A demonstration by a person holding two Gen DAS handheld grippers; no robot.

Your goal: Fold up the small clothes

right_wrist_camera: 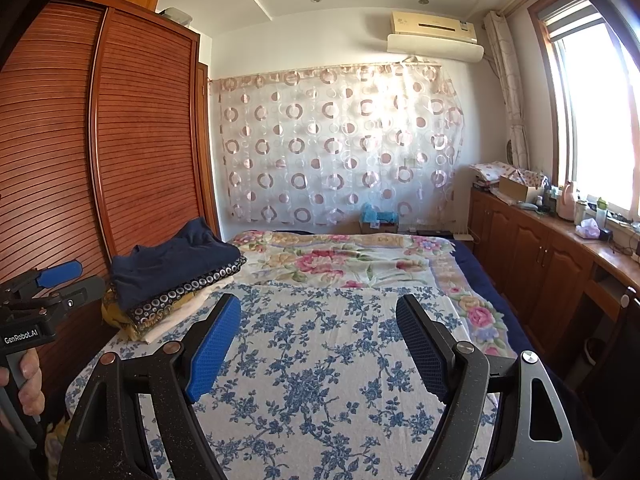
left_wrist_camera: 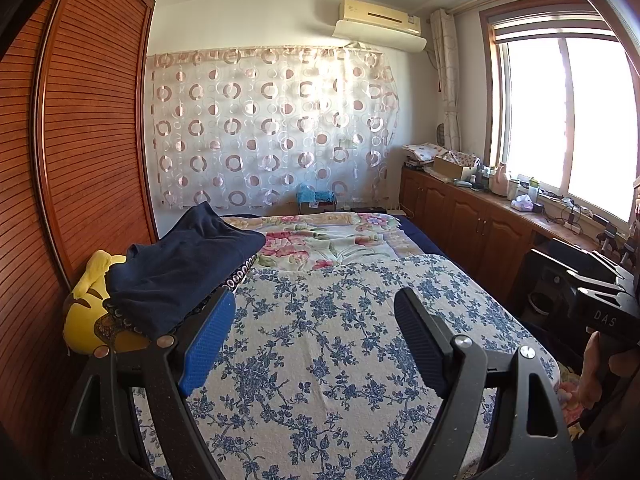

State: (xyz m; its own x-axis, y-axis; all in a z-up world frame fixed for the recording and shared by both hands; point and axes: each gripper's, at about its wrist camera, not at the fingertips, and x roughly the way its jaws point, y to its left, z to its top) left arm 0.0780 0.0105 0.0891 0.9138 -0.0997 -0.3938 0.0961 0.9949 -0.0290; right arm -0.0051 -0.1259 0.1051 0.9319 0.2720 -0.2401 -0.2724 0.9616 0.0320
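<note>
A stack of folded clothes topped by a navy garment (left_wrist_camera: 180, 268) lies at the bed's left side, also in the right wrist view (right_wrist_camera: 172, 268). Under it show a black piece with ring pattern (right_wrist_camera: 188, 292) and a white layer. My left gripper (left_wrist_camera: 316, 308) is open and empty, held above the blue-flowered sheet (left_wrist_camera: 320, 360), just right of the stack. My right gripper (right_wrist_camera: 318, 312) is open and empty above the same sheet (right_wrist_camera: 320, 380). The left gripper also shows at the left edge of the right wrist view (right_wrist_camera: 60, 276).
A yellow plush toy (left_wrist_camera: 86, 316) sits left of the stack. A wooden louvred wardrobe (left_wrist_camera: 80, 140) runs along the left. A pink-flowered blanket (left_wrist_camera: 332, 240) covers the far bed. A cluttered wooden cabinet (left_wrist_camera: 480, 208) stands under the window on the right.
</note>
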